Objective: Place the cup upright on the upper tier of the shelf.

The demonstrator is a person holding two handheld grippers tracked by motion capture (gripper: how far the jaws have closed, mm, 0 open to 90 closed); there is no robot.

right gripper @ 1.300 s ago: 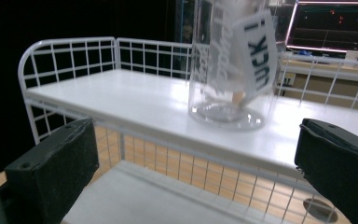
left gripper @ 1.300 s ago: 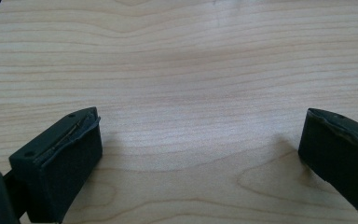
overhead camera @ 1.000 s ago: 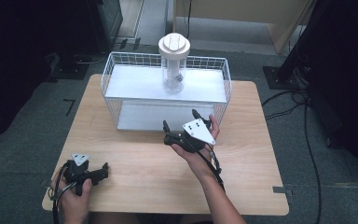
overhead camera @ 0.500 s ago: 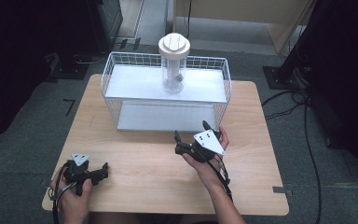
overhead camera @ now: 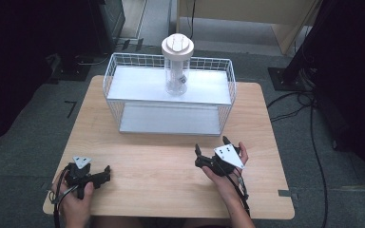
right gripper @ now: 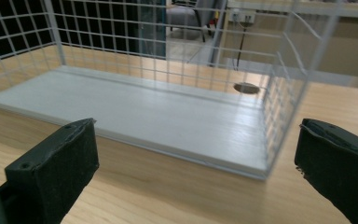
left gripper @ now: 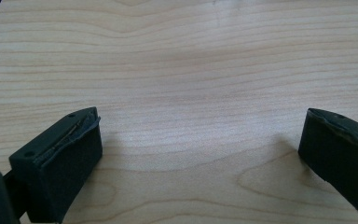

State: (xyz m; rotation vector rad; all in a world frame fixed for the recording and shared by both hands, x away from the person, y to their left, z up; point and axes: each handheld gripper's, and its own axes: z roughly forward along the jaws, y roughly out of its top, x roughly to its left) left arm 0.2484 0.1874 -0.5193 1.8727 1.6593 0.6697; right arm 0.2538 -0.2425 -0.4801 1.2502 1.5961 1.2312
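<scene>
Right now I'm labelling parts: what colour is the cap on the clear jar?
White, on the jar standing on the rack's upper shelf; high view shows it best.

Lab or test room, lone wooden table [overhead camera: 171,166] on grey carpet, cables [overhead camera: 313,142], dark stands around

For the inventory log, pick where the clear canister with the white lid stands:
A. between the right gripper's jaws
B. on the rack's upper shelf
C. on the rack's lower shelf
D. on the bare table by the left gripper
B: the canister stands upright on the upper shelf of the white wire rack.
</scene>
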